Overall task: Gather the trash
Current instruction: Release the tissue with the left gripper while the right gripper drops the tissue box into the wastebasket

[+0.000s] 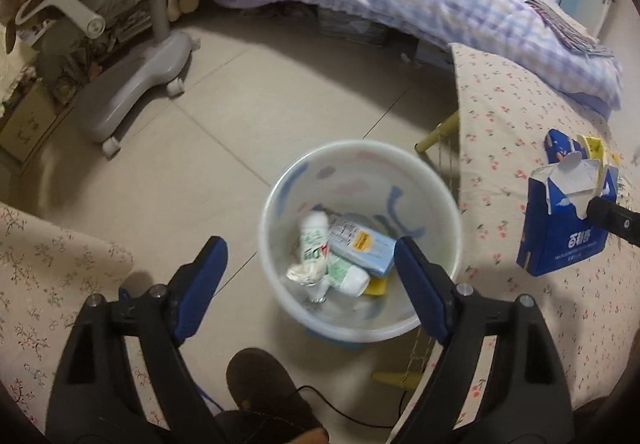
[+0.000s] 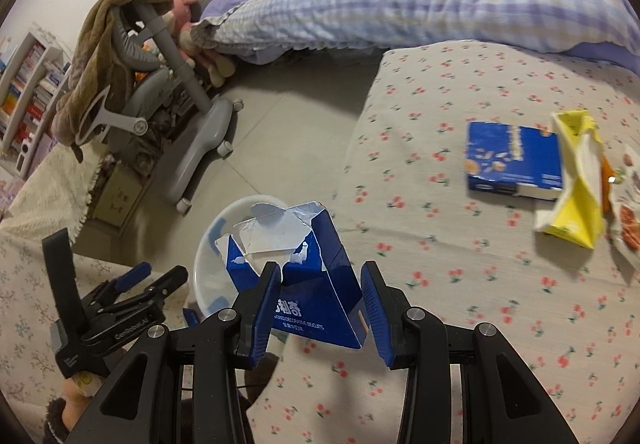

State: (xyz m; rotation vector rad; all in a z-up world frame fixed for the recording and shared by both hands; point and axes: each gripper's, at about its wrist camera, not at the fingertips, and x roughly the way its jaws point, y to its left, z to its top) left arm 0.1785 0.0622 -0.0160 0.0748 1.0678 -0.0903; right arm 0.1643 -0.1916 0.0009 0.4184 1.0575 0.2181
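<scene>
Now: left tool (image 1: 308,276) spread wide over bin (image 1: 280,180), nothing between pads; bottles and carton already seen inside. Right tool (image 2: 320,296) clamped on torn blue box (image 2: 316,284), held over bed edge, bin just beside. Risk: box gripped at corner, could be released short, rim clipped, bin tipped. Blue pack (image 2: 514,160), yellow bag (image 2: 576,180) left on bed.

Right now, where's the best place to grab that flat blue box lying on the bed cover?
Grip the flat blue box across its two long edges, coming straight down from above. It lies face-up on the bed cover, so only its thin sides give purchase. Avoid the right end, where the yellow carton crowds it.
</scene>
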